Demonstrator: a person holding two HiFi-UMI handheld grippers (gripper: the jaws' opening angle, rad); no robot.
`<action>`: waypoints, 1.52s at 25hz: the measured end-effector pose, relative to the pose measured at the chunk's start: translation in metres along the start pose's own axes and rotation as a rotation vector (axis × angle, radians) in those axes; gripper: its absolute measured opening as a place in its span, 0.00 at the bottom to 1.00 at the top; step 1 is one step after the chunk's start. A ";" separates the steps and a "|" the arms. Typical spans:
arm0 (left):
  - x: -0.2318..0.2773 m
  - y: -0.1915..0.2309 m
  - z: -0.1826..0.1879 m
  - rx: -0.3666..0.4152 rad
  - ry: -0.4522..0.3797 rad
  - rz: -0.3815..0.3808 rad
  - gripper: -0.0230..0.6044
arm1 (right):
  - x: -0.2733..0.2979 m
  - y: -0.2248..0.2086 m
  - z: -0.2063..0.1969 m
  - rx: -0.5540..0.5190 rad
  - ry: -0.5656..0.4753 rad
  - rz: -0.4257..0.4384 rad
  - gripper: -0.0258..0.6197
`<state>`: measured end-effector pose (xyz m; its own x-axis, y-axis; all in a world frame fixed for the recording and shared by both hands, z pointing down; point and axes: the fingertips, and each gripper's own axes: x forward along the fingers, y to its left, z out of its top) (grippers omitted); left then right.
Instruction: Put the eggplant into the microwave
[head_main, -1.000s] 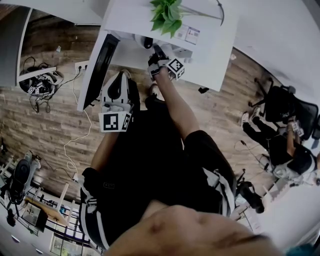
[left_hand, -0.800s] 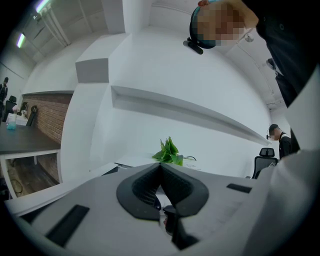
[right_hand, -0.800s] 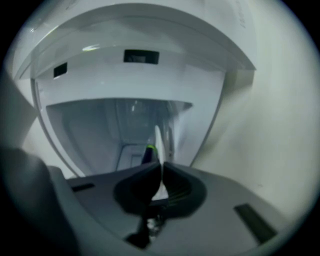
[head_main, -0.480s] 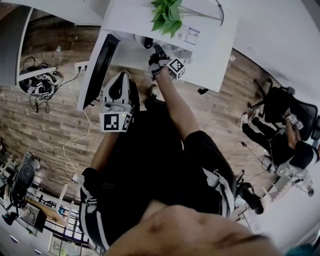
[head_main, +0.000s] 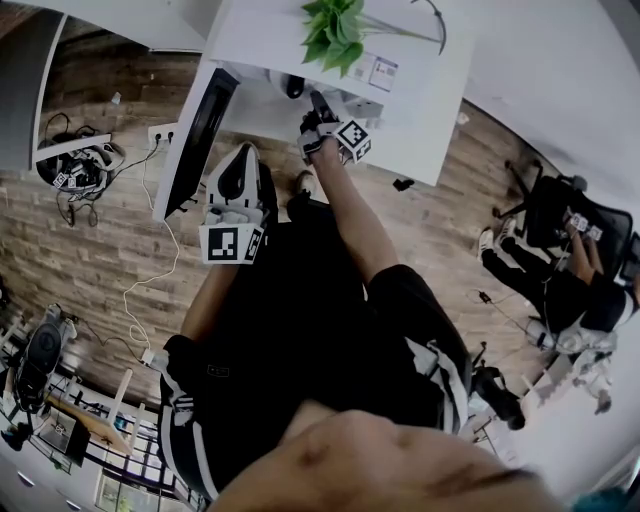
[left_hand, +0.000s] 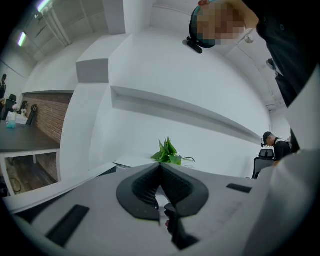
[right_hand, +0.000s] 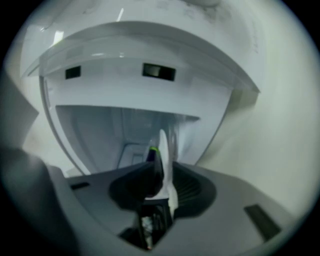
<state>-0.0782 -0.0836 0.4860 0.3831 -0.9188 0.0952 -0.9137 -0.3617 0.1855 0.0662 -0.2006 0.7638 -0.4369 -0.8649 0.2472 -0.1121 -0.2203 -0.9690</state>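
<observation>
Right gripper (right_hand: 161, 162) pinches the eggplant (right_hand: 155, 172), facing the open microwave (right_hand: 115, 85). Left gripper (left_hand: 161, 170) jaws pressed together, nothing between.

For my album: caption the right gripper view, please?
Right gripper holds a dark, green-tipped eggplant before the open white microwave.

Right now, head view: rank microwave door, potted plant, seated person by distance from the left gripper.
1. Microwave door, just left of the left gripper.
2. Potted plant, ahead on the white top.
3. Seated person, far right.
</observation>
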 end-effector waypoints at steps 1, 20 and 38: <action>0.000 0.000 0.000 -0.001 -0.002 -0.001 0.09 | -0.003 0.003 0.002 -0.048 -0.002 0.002 0.23; 0.006 0.007 0.000 -0.007 0.001 -0.009 0.09 | -0.016 0.015 -0.062 -1.196 0.243 -0.364 0.09; 0.011 0.030 -0.006 -0.029 0.024 0.010 0.09 | 0.021 0.006 -0.061 -1.164 0.258 -0.427 0.09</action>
<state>-0.1004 -0.1032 0.4981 0.3770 -0.9183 0.1205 -0.9134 -0.3470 0.2130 0.0021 -0.1926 0.7630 -0.3185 -0.6810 0.6595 -0.9457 0.1801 -0.2707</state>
